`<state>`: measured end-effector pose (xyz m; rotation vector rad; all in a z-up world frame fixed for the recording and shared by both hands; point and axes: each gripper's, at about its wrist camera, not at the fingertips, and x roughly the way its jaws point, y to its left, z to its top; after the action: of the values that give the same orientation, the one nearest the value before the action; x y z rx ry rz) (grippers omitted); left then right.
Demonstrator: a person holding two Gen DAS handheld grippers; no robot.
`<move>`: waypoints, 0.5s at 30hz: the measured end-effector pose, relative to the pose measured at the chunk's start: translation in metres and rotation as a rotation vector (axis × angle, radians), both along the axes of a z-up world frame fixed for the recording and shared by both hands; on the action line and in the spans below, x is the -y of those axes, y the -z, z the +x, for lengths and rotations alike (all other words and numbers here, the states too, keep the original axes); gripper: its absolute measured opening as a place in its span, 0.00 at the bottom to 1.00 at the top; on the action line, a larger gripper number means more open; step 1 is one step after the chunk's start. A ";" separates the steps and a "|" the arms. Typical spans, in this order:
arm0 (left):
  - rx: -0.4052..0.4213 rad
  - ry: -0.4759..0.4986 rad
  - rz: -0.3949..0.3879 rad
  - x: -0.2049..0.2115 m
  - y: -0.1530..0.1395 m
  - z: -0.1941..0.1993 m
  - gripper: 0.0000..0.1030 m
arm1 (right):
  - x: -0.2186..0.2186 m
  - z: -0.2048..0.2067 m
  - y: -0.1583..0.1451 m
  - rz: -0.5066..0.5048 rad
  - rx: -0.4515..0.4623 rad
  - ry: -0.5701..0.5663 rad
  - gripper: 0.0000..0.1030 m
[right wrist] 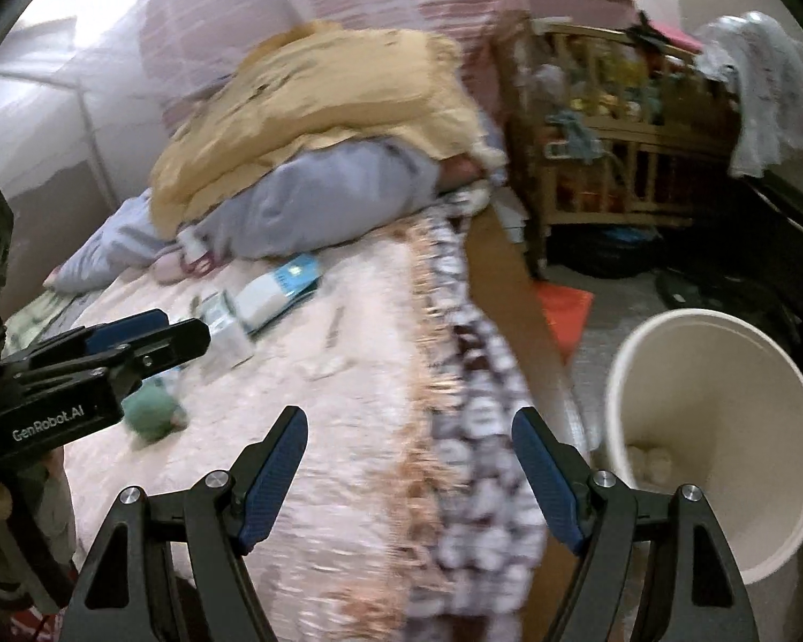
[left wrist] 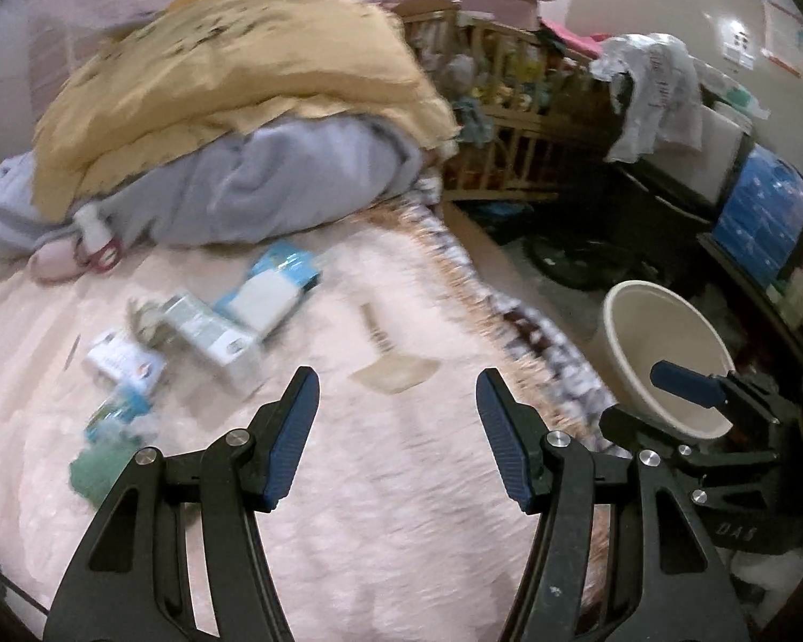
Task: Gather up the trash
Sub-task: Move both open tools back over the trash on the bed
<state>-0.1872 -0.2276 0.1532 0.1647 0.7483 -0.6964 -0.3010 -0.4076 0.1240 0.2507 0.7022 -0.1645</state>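
Both the left hand-held gripper (left wrist: 396, 433) and right hand-held gripper (right wrist: 409, 476) gape empty; cartons (left wrist: 214, 337) lie scattered on the bed (left wrist: 380, 481), bin (right wrist: 722, 428) beside it on the floor — soft bedding may snag a grab

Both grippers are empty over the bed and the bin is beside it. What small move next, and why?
Probably ease the left gripper forward and left toward the nearest box on the bed cover. Its jaws are open and empty, the boxes lie loose just ahead on that side, and the right gripper sits nearer the bin, which already holds some white scraps.
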 end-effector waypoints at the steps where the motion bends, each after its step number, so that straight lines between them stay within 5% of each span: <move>1: -0.006 -0.015 0.004 -0.010 0.002 0.003 0.58 | -0.005 0.004 0.001 0.000 -0.005 -0.013 0.74; 15: -0.095 -0.247 0.046 -0.139 0.047 0.064 0.58 | -0.080 0.066 0.023 0.006 -0.093 -0.238 0.74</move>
<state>-0.1229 -0.0890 0.1062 0.0790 0.8595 -0.4551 -0.2351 -0.3277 0.1008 0.1640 0.8190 0.0532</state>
